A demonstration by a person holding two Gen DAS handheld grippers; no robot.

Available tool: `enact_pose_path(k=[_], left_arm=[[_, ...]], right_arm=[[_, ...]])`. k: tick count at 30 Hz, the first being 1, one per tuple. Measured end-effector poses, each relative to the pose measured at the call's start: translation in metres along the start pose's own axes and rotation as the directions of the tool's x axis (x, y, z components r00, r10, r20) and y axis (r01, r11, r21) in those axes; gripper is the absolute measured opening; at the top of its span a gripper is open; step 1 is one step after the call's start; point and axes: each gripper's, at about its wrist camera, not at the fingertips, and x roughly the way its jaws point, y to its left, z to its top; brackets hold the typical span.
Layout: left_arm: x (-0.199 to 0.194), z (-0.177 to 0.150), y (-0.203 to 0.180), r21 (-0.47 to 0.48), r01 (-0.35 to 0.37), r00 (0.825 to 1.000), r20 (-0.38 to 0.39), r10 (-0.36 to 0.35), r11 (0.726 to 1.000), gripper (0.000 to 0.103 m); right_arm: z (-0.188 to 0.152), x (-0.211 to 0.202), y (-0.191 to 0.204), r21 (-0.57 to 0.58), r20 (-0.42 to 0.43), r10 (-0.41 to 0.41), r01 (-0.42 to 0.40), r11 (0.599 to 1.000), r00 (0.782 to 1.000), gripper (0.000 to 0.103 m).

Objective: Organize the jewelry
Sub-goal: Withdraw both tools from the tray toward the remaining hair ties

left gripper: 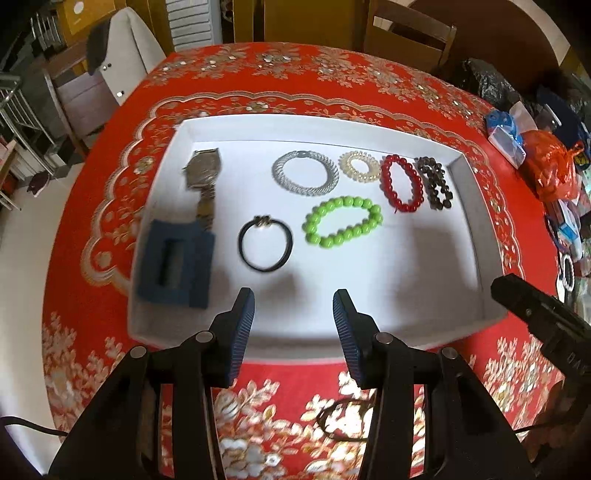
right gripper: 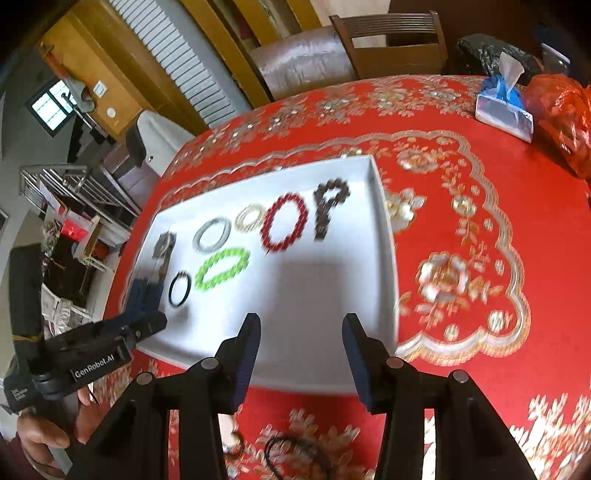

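red floral tablecloth [left gripper: 332, 85], white tray [left gripper: 476, 229], wooden chair [left gripper: 410, 33] behind; both jaws apart, empty.

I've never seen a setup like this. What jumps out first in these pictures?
The bright red floral tablecloth fills both views, with a white tray in its middle. In the tray lie bracelets and hair ties; the lime green bead bracelet sits near the centre, and a red bead bracelet lies beyond it to the right. In the foreground, the left gripper and right gripper both stand open and empty over the tray's near edge.
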Motion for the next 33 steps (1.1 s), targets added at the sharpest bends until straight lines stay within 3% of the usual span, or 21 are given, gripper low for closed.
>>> enact_pose_path(k=[9,14,27,29,33], left_arm=[[-0.030,-0.030,0.014,0.004,-0.021,0.999,0.042,0.020,1.000,0.043],[-0.047,-0.042,0.018,0.004,-0.033,0.996,0.081,0.033,0.999,0.043],[-0.086,-0.080,0.024,0.009,-0.043,0.986,0.163,0.041,0.999,0.044],[-0.090,-0.085,0.025,0.010,-0.040,0.985,0.170,0.038,0.999,0.043],[-0.100,-0.095,0.023,0.019,-0.047,0.981,0.191,0.043,0.999,0.044]], right_arm=[[-0.029,-0.018,0.031,-0.034,0.024,-0.011,0.012,0.999,1.000,0.045],[-0.044,-0.028,0.047,-0.061,0.038,-0.011,0.013,0.998,0.999,0.054],[-0.080,-0.062,0.074,-0.098,0.103,-0.047,0.057,0.994,0.994,0.055],[-0.086,-0.070,0.077,-0.099,0.118,-0.050,0.062,0.993,0.992,0.064],[-0.096,-0.078,0.083,-0.108,0.131,-0.054,0.069,0.992,0.990,0.065]])
